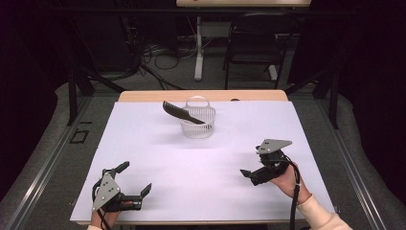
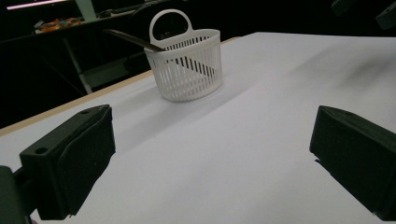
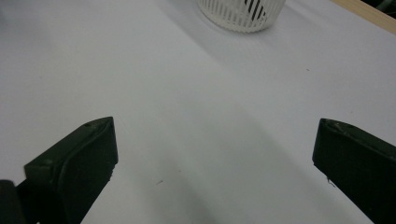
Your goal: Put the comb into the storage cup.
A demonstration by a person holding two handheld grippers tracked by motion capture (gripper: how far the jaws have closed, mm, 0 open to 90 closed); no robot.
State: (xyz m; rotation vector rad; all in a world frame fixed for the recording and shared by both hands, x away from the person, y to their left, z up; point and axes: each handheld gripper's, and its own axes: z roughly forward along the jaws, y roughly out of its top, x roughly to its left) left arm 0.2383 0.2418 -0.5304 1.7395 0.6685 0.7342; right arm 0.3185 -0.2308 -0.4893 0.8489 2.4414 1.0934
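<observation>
While the comb [image 1: 179, 114] leans in the white basket [image 1: 197, 125] near the table's [image 1: 143, 139] far edge, its end poking over the rim, the job looks done or unstarted. Left gripper [image 1: 135, 178] by the near-left corner, right gripper [image 1: 253, 168] toward the near-right; both gape wide, empty, well apart from the basket.

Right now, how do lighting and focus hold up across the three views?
High view: white table cover evenly lit, surroundings nearly black, basket casts a faint shadow. Left gripper view: basket sharp, comb dim against the dark. Right gripper view: soft shadows, near claw edges slightly blurred.
</observation>
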